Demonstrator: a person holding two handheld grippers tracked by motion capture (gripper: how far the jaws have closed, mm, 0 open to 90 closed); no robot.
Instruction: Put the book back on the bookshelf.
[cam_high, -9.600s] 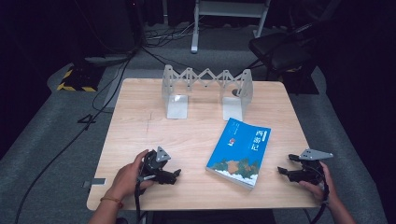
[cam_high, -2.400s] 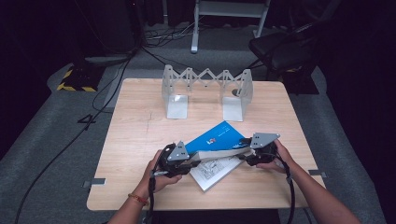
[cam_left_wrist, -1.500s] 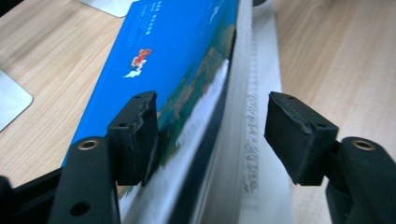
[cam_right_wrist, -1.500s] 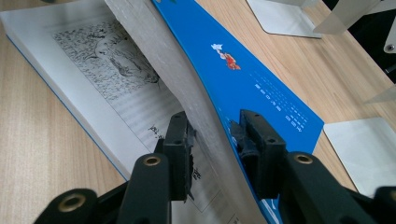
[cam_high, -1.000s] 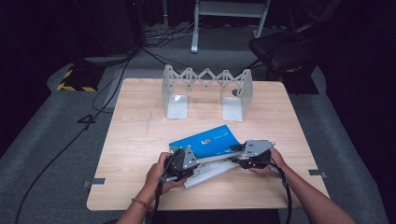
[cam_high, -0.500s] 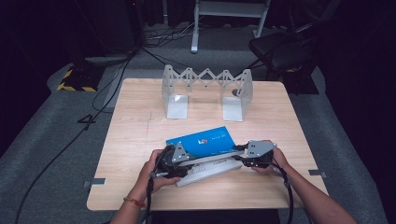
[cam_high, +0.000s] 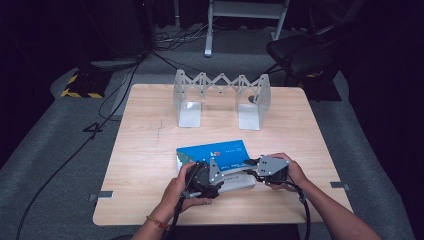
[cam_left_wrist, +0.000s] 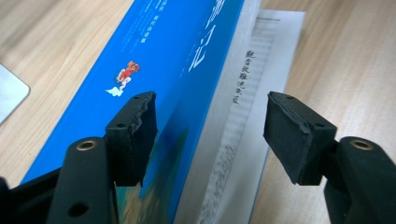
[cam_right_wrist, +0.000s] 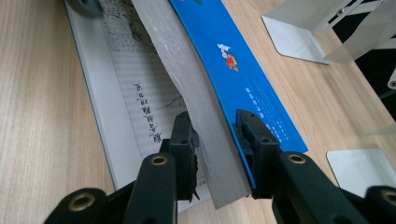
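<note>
Toward six o'clock on the tabletop (cam_high: 150, 150), a blue book (cam_high: 215, 151) lies partly open, its cover and the bulk of its pages lifted over a printed page that rests flat on the wood, with both hands at its near edge. The right hand-held gripper (cam_right_wrist: 215, 140), at about four o'clock of the book, has its jaws clamped on the raised block of pages and the blue cover together. The left hand-held gripper (cam_left_wrist: 210, 133), at about seven o'clock, has just been opening: its jaws stand well apart on either side of the raised block, the pads (cam_left_wrist: 140, 126) clear of it. I judge the book fairly heavy for a one-sided grip, stiff along the spine but floppy at the page edges, and the glossy cover likely slick; the page block already sags where it is pinched. A hold nearer the spine, across the full thickness, should carry it best. At twelve o'clock stands a metal bookend rack (cam_high: 220, 97). The spine itself and the book's near corners are hidden under the hands, and the small print is too fine to read.
</note>
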